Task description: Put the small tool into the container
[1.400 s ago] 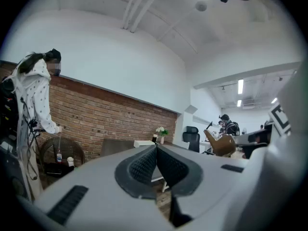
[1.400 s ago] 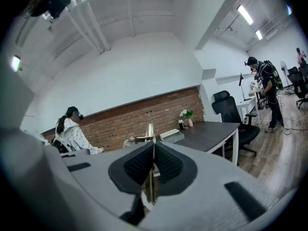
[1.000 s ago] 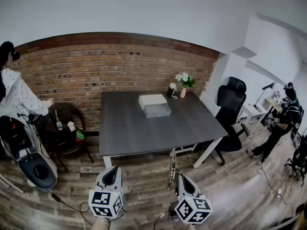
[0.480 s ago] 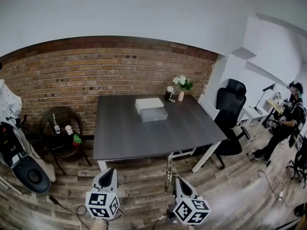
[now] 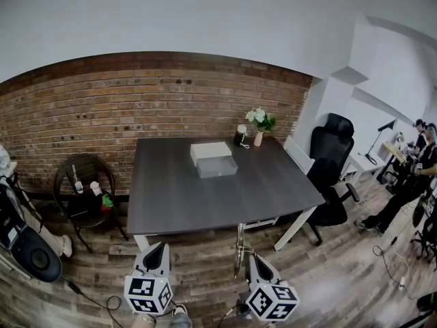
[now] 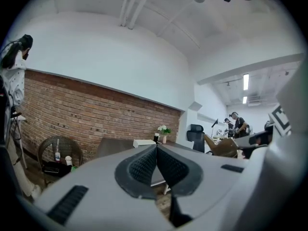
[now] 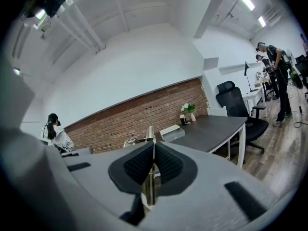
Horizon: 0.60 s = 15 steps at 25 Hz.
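Note:
A grey open container (image 5: 217, 167) sits on the far middle of the dark table (image 5: 205, 203), with a white box (image 5: 210, 150) right behind it. Both grippers hang low over the wooden floor, short of the table's near edge. My right gripper (image 5: 250, 255) is shut on a thin metal tool (image 5: 240, 244) that sticks up past its jaws; the tool (image 7: 150, 131) also shows above the pads in the right gripper view, with the container (image 7: 175, 135) far ahead. My left gripper (image 5: 161, 243) is shut with nothing in it (image 6: 156, 148).
A flower vase (image 5: 259, 125) and a dark cup (image 5: 240, 134) stand at the table's far right. A black office chair (image 5: 331, 156) is to the right, and a wicker chair (image 5: 85, 190) holding bottles to the left. A person (image 5: 413, 183) stands far right. A brick wall (image 5: 136, 108) backs the table.
The view has shifted, and the person at the left has almost left the picture. Both grippers keep their places, the right one still holding the tool.

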Each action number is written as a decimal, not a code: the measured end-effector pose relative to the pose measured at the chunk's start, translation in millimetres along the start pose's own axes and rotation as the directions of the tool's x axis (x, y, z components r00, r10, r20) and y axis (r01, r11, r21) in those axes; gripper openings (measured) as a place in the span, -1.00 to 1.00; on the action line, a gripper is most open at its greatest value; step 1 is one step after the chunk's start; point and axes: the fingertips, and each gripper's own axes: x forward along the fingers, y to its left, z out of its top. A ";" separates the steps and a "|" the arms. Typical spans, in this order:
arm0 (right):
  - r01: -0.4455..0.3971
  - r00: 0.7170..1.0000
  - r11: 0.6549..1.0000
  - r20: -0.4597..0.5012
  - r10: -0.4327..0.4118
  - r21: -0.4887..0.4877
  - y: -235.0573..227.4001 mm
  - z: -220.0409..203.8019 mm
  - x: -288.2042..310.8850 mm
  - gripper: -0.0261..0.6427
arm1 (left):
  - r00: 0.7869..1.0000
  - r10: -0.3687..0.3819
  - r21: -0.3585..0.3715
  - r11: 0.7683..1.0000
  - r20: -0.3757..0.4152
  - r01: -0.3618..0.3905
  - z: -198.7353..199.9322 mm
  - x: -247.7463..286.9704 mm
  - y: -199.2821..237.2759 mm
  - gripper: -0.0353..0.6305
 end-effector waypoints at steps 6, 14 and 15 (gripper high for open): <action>0.001 1.000 1.000 0.003 -0.001 -0.010 -8.5 10.9 44.5 -0.89 | 1.000 -0.011 -0.002 1.000 -0.002 0.011 2.9 49.2 10.2 -0.88; 0.024 1.000 0.999 0.020 -0.023 -0.028 -17.5 40.7 117.0 -0.89 | 0.999 -0.051 0.004 0.999 0.003 0.051 20.5 130.4 31.5 -0.88; 0.027 0.999 0.999 0.024 -0.026 -0.030 -18.6 44.3 126.2 -0.89 | 0.998 -0.055 0.005 0.998 0.003 0.055 22.0 140.5 34.9 -0.88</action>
